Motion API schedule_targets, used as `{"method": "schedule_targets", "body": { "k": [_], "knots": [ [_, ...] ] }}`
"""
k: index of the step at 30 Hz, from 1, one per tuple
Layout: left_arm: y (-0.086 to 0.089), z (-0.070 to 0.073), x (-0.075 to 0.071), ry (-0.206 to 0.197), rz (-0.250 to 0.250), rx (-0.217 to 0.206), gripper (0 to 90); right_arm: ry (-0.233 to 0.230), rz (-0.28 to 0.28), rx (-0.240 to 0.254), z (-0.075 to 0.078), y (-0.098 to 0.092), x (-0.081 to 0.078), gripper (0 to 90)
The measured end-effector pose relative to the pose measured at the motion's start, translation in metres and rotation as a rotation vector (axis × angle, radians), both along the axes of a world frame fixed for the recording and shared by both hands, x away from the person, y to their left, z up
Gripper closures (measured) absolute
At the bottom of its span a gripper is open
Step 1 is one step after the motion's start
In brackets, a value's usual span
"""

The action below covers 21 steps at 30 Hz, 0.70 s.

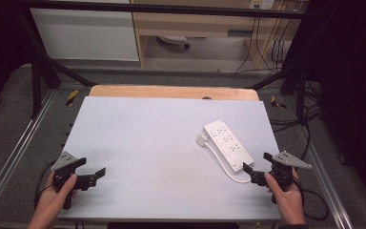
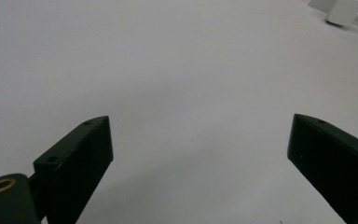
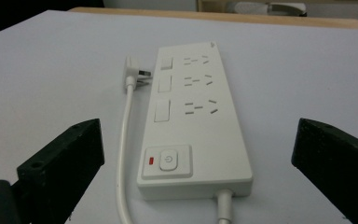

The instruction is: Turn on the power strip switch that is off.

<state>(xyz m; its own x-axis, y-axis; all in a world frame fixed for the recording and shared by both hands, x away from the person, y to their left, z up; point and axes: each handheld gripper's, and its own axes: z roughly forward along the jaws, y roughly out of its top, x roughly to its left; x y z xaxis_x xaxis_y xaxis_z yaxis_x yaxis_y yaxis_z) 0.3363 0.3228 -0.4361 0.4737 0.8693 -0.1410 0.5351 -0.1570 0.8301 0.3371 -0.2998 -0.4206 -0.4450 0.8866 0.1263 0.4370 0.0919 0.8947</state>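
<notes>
Power strip (image 1: pixel 228 144): white, smooth plastic, long rectangular body with rounded corners, lying flat on the right half of the matte pale-grey table (image 1: pixel 152 157). Its top face carries three socket rows, three blank square plates and a power button beside a small red mark. A round white cable (image 3: pixel 123 154) loops from the near end along the strip's side to a white plug (image 3: pixel 134 72), which appears to rest just beside the strip.

Left gripper (image 1: pixel 91 170): black flat-faced jaws spread wide over bare table, holding nothing.

Right gripper (image 1: pixel 258 162): jaws spread wide, near the strip's button end, apart from it.
</notes>
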Motion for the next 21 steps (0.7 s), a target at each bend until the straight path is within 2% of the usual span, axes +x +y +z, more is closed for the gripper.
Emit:
{"method": "schedule_targets", "body": {
  "k": [3,5,12,21],
  "knots": [
    [0.0,0.0,0.0,0.001,-0.005,0.004,6.7,-0.019,-0.022,0.006,0.003,0.0,-0.001,2.9],
    [0.0,-0.001,0.0,0.004,-0.006,0.005,6.8,-0.016,-0.031,0.015,0.005,0.0,0.0,3.0],
    [0.0,-0.001,0.0,0.002,-0.007,0.011,6.7,0.0,-0.027,0.007,0.014,0.005,0.005,3.0],
    [0.001,-0.001,0.0,0.002,0.005,0.003,6.7,-0.007,-0.003,0.011,0.036,0.01,0.015,3.6]
  ]
}}
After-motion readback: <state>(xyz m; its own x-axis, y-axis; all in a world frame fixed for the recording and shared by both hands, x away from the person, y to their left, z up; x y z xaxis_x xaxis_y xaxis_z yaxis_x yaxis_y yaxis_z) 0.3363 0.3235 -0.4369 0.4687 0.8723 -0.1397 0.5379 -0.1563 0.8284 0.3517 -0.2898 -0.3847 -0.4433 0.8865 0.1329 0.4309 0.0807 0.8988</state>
